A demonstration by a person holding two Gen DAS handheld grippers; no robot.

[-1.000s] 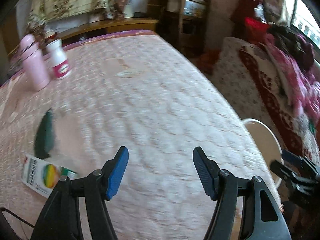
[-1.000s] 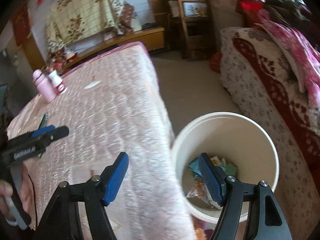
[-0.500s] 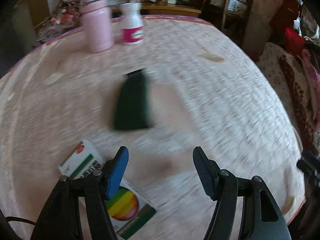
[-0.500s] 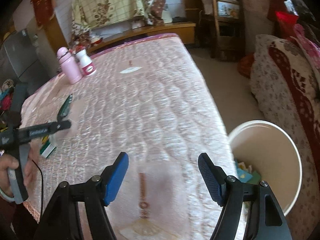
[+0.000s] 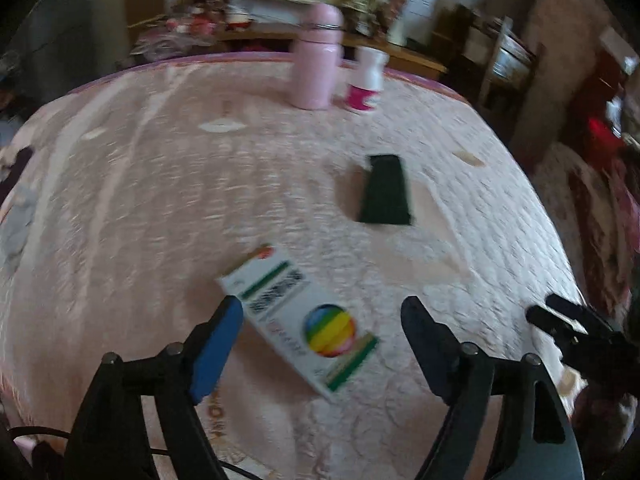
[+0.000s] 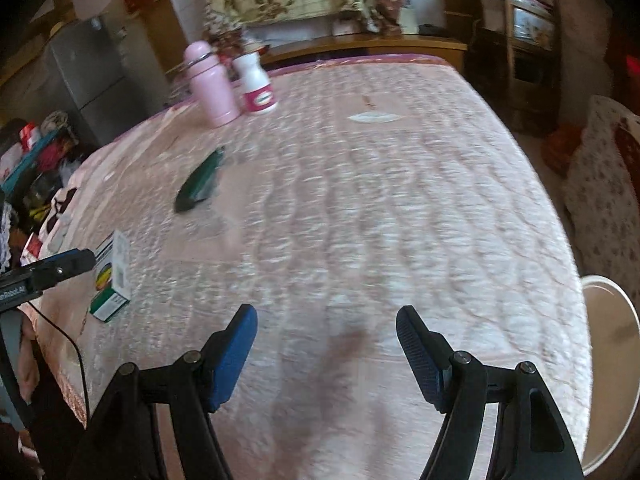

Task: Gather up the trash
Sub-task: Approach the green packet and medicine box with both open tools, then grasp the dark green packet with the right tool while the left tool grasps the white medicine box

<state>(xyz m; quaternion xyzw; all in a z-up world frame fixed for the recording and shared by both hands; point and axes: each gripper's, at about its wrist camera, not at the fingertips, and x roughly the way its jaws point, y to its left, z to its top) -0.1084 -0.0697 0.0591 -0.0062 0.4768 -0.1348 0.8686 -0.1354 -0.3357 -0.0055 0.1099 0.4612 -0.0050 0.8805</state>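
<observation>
The left gripper [image 5: 322, 330] hangs over a white carton [image 5: 298, 318] on the pink bedspread [image 5: 160, 200], jaws just widened, apparently not touching it. Best to straddle its narrow sides before closing. The right gripper [image 6: 324, 338] is apart and empty

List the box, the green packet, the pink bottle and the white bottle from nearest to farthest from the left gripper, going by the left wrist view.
From the left gripper:
1. Box: lying flat between the open fingers.
2. Green packet: mid-bed, ahead and slightly right.
3. Pink bottle and white bottle: upright side by side at the far edge, too close to rank.
</observation>
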